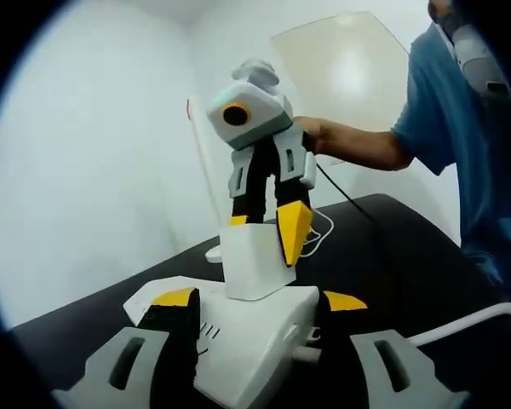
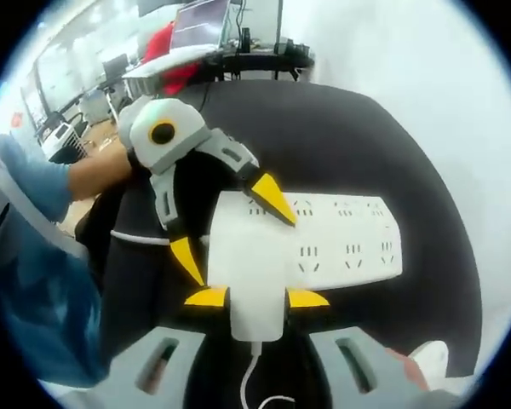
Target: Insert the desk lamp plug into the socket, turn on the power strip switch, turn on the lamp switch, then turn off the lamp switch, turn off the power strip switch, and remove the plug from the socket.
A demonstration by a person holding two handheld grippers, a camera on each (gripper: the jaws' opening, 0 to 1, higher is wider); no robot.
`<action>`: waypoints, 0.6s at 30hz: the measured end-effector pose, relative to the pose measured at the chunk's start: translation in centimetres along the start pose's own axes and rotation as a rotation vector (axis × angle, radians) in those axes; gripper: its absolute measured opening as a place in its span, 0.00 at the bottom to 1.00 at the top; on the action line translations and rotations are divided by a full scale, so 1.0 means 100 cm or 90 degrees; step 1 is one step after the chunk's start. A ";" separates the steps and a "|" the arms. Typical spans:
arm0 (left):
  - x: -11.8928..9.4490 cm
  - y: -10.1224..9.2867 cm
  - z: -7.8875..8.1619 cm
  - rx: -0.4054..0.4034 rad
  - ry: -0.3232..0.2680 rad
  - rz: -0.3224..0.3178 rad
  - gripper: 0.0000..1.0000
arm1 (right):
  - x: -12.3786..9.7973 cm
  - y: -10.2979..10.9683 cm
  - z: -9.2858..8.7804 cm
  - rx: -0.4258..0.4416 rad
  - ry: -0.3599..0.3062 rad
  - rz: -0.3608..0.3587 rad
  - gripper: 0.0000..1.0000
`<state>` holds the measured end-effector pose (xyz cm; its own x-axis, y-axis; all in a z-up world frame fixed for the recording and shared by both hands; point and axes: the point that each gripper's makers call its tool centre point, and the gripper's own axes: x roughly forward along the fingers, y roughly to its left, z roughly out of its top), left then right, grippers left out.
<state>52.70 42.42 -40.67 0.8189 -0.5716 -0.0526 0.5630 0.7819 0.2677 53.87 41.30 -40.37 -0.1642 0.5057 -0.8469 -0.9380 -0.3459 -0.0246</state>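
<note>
On black table [image 2: 341, 136] | right tool [image 2: 257, 297] clamps plug [image 2: 254, 273] | left tool [image 1: 260, 300] clamps power strip [image 2: 349, 239]

Bright even indoor light, soft shadows, white wall [image 1: 85, 153] washed out, fisheye bending at edges
</note>
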 end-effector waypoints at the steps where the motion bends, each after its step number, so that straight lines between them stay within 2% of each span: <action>1: 0.000 0.000 0.000 -0.001 0.000 0.000 0.54 | 0.000 -0.001 0.000 0.002 0.009 0.000 0.24; 10: 0.000 0.001 -0.001 -0.001 0.001 -0.001 0.54 | -0.003 0.000 0.006 0.005 0.043 0.000 0.24; 18: 0.000 0.001 -0.001 -0.004 0.003 -0.002 0.54 | -0.003 -0.002 0.008 0.000 0.092 0.008 0.23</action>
<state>52.76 42.49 -40.79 0.8179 -0.5725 -0.0572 0.5657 0.7821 0.2614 53.83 41.82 -39.68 -0.1301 0.3816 -0.9151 -0.9362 -0.3512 -0.0134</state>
